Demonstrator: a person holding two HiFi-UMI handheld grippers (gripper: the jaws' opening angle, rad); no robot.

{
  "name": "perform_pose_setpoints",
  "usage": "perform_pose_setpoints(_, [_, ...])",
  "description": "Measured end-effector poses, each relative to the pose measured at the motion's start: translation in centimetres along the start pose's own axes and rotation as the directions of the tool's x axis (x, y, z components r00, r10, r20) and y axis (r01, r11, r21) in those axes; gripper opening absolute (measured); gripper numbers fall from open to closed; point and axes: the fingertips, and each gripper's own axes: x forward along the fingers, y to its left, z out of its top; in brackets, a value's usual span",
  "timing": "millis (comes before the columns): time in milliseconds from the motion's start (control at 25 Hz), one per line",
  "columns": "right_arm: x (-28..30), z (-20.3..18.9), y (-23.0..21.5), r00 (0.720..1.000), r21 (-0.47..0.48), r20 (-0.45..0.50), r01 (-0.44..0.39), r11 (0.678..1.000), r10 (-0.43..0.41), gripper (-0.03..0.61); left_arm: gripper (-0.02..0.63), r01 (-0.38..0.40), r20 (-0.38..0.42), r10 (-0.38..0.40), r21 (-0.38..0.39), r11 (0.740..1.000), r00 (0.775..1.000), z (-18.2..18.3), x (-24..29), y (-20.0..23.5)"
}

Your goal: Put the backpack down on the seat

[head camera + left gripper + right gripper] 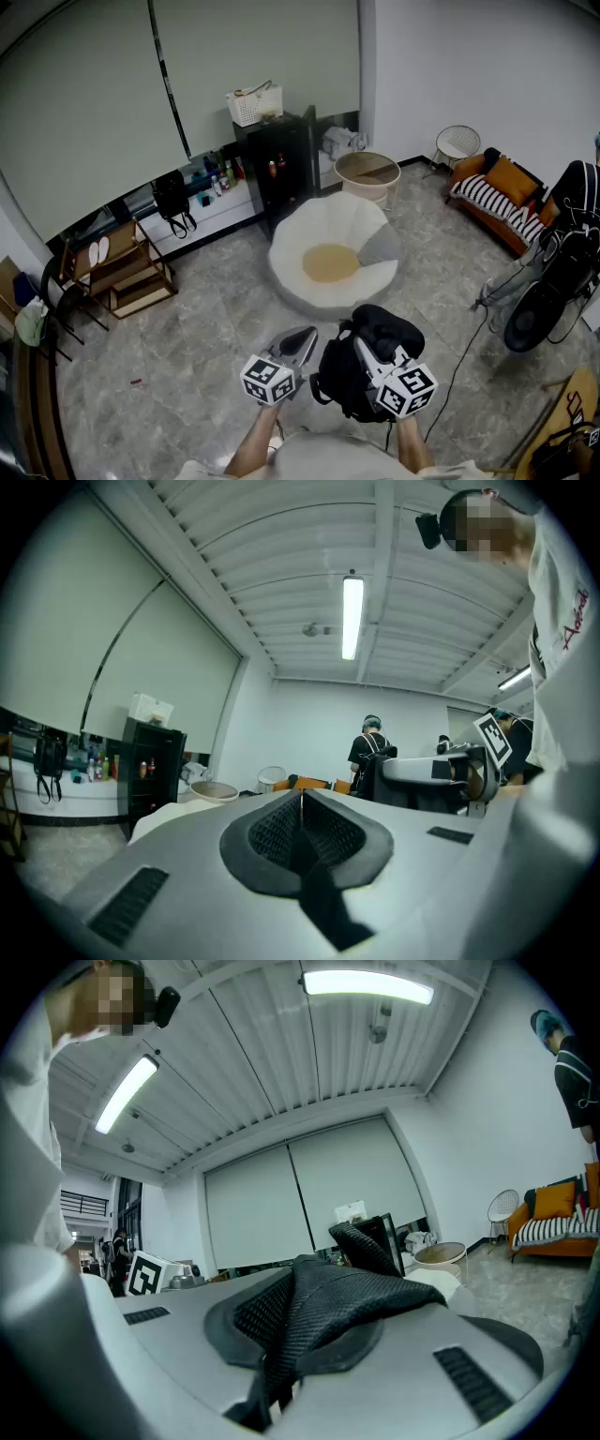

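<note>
The black backpack hangs just in front of me, below my right gripper. That gripper is shut on a black mesh strap of the backpack, and the webbing bunches between the pads and sticks up past them. My left gripper is beside it on the left, shut, its pads meeting with nothing between them. The seat, a white petal-shaped cushion with a yellow centre, lies on the floor ahead of both grippers. The backpack is short of it and does not touch it.
A black cabinet with a white basket on top stands behind the seat, and a round table is to its right. An orange sofa and dark gear with a floor cable fill the right. Wooden shelves stand at the left.
</note>
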Motion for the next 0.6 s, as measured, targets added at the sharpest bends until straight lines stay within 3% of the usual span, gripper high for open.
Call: perform_pose_setpoints(600, [-1.0, -0.3, -0.7, 1.0, 0.016, -0.011, -0.03, 0.999, 0.03, 0.046, 0.032, 0.019, -0.024, -0.019, -0.026, 0.999, 1.0, -1.6, 2.0, -2.3])
